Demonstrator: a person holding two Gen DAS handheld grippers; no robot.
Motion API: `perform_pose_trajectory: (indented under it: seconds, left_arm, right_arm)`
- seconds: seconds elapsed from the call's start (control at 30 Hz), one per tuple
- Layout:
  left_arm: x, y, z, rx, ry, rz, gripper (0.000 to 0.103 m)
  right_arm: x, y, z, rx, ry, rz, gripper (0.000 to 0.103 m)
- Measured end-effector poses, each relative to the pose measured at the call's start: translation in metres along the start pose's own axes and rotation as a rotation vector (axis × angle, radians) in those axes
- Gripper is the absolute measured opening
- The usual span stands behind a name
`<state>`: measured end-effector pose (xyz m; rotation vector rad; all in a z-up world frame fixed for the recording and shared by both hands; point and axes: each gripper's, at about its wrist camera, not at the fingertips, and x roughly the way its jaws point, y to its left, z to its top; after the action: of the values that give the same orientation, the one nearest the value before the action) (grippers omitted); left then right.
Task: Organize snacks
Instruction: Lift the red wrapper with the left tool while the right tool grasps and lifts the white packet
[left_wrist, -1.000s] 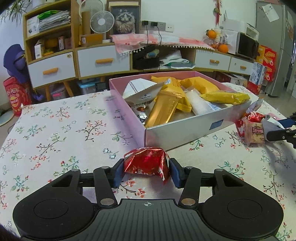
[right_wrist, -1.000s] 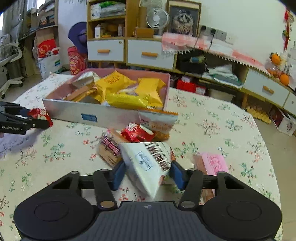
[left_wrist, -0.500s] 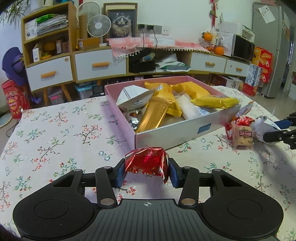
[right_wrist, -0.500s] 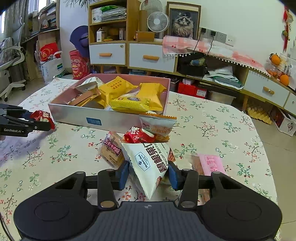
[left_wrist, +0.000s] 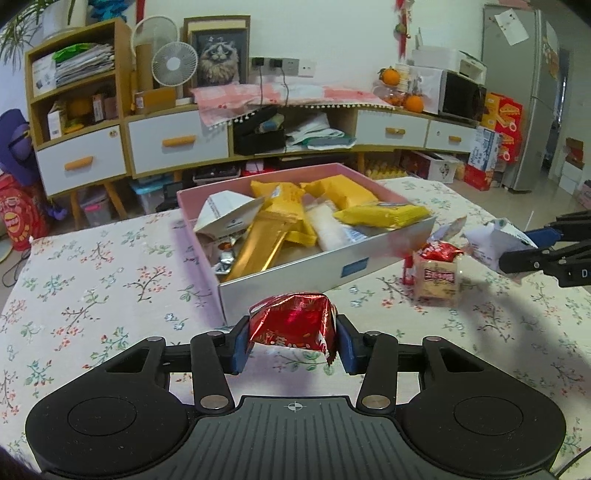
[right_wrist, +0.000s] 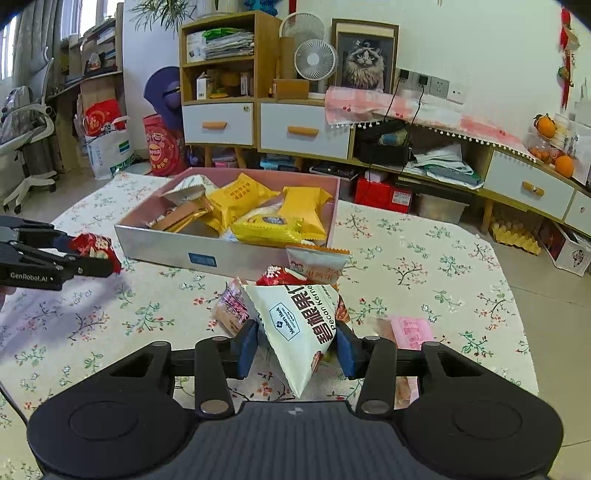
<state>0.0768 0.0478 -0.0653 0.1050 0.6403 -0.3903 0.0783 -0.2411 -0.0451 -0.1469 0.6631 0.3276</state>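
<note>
My left gripper (left_wrist: 291, 341) is shut on a red foil snack packet (left_wrist: 291, 323) and holds it above the floral tablecloth, in front of the near left corner of the pink box (left_wrist: 295, 271). The box holds several yellow, gold and white snack packs. My right gripper (right_wrist: 295, 349) is shut on a white pecan snack bag (right_wrist: 301, 325), raised above a small pile of loose snacks (right_wrist: 295, 273) by the box's near side (right_wrist: 207, 254). The left gripper shows at the left of the right wrist view (right_wrist: 92, 258); the right gripper shows at the right of the left wrist view (left_wrist: 517, 254).
A pink packet (right_wrist: 410, 332) lies on the table right of my right gripper. A biscuit pack (left_wrist: 437, 282) and a red packet (left_wrist: 441, 253) lie beside the box. Drawers and shelves (left_wrist: 177, 144) stand behind the table.
Both grippers have risen and pulled back a little from the table with their packets held. The box looks farther away and lower in both views.
</note>
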Motion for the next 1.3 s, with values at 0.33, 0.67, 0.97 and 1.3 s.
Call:
perform_pose_trajectory:
  seconds: [0.33,0.67,0.97,1.3]
  left_arm:
    - [-0.005,-0.006,0.007,-0.026,0.015,-0.006,0.044]
    - [0.0,-0.007,0.019,-0.069,0.013,-0.015,0.044]
    - [0.018,-0.003,0.039,-0.131,-0.008,-0.003,0.044]
    - [0.044,0.003,0.058,-0.193,-0.018,0.04,0.044]
  right_arm:
    - [-0.012,0.005,0.008,0.044,-0.047,0.025,0.015]
    - [-0.004,0.018,0.026,0.094,-0.077,0.072,0.015]
    - [0.013,0.026,0.046,0.181,-0.097,0.111,0.016]
    - [0.041,0.027,0.065,0.326,-0.107,0.135,0.016]
